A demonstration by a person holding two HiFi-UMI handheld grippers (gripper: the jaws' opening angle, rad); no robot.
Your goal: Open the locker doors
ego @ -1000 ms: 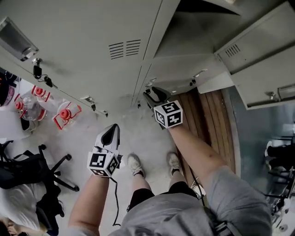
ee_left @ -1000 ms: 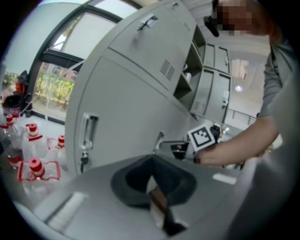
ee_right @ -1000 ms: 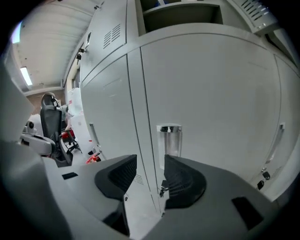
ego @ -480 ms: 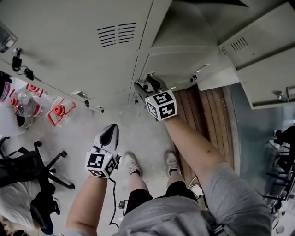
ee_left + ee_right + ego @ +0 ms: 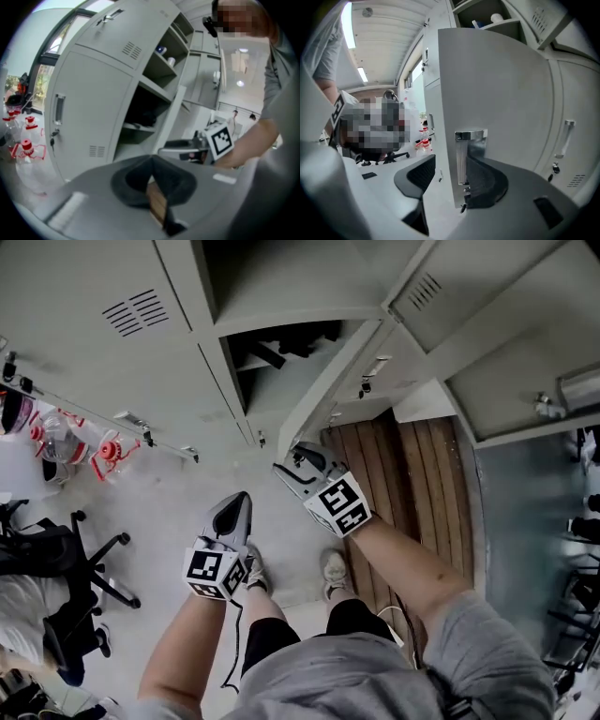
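The left gripper (image 5: 234, 510) hangs nearest, over the grey floor (image 5: 164, 512), its jaws clenched on nothing. Just right and slightly farther, the right gripper (image 5: 296, 465) is at the free edge of the lower locker door (image 5: 330, 395). Its jaws have just been opening and are released, with the door's chrome handle (image 5: 463, 157) between them. Beyond, the door stands swung out, exposing the dark compartment (image 5: 281, 348).
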